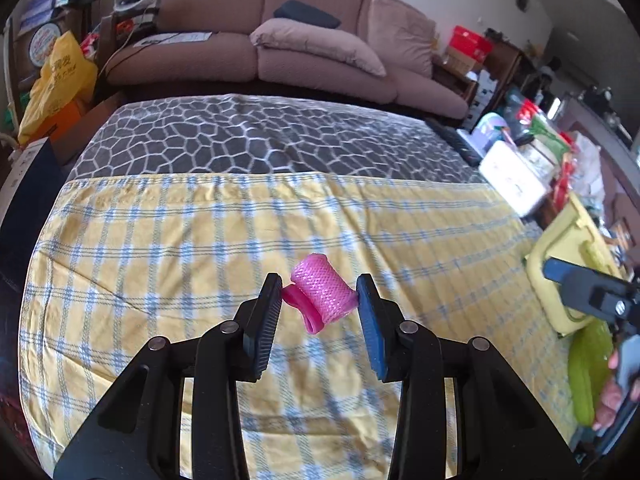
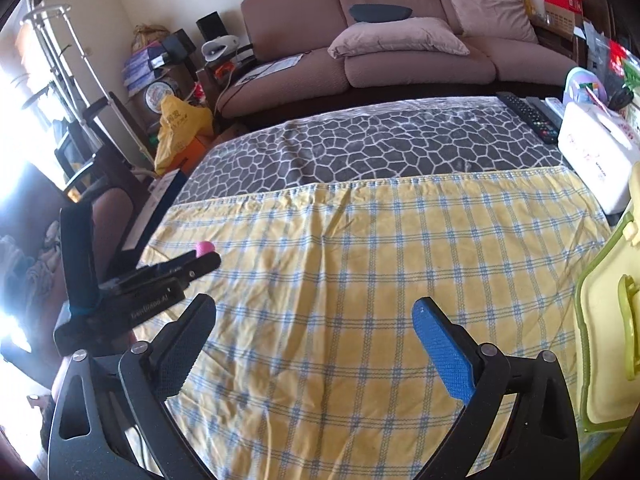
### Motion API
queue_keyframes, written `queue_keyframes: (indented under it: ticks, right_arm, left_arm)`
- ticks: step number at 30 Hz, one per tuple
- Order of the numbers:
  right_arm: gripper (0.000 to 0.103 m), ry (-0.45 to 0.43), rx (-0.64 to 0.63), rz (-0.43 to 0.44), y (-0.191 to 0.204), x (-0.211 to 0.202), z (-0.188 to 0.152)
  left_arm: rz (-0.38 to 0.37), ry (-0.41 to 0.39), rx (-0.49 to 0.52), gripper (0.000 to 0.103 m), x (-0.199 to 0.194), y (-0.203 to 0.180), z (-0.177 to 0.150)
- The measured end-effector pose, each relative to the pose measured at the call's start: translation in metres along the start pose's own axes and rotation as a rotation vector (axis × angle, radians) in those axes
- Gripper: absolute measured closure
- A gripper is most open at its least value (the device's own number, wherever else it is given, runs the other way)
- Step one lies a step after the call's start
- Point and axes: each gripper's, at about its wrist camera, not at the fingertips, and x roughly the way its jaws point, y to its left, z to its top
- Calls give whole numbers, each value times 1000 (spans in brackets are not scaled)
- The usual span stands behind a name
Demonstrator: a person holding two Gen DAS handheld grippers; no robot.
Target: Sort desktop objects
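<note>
Pink mesh hair roller (image 1: 323, 294), one only, clamped in the left tongs (image 1: 318, 300) above the yellow-and-blue checked cloth (image 1: 200, 240) on the bench. Right tongs (image 2: 314, 320) spread wide, nothing between. One pale green plastic lidded box (image 2: 604, 340) at 3 o'clock; cloth middle is bare out to its 12 o'clock hem.

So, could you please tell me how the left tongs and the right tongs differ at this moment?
The left tongs are closed on a pink mesh roller; the right tongs stand wide open and empty. Both point down over the yellow checked cloth, each with one black and one blue pad.
</note>
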Motion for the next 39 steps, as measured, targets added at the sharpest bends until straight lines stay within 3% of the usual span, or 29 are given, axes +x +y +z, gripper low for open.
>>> queue_keyframes:
  ticks: [9,13,17,18,23,30,39]
  right_arm:
    - [45,24,160,273,-26,-14,4]
    - [48,32,184,346,-36,-22,3]
    - [54,39,190,398,-43,-30,2]
    - [62,42,183,398,-43,-32,1]
    - [78,25,148,384,-48,-48,2]
    - [81,-84,134,275,-77,-97,15]
    - [81,-220,285,92,-173,-166,10]
  left_arm:
    - [-150,-66,196,67,-43,-86,-6]
    - [-177,-90,303,67,-49,-118,-10]
    - [-196,-92,324,67,-47,-138,-8]
    - [-202,-95,321,67,-47,-143,-6]
    - [-218,-118,357,67,-48,-172,-1]
    - [-288,-163,393,67,-43,-233,22]
    - [-397,-139,513,67,1,-346,30]
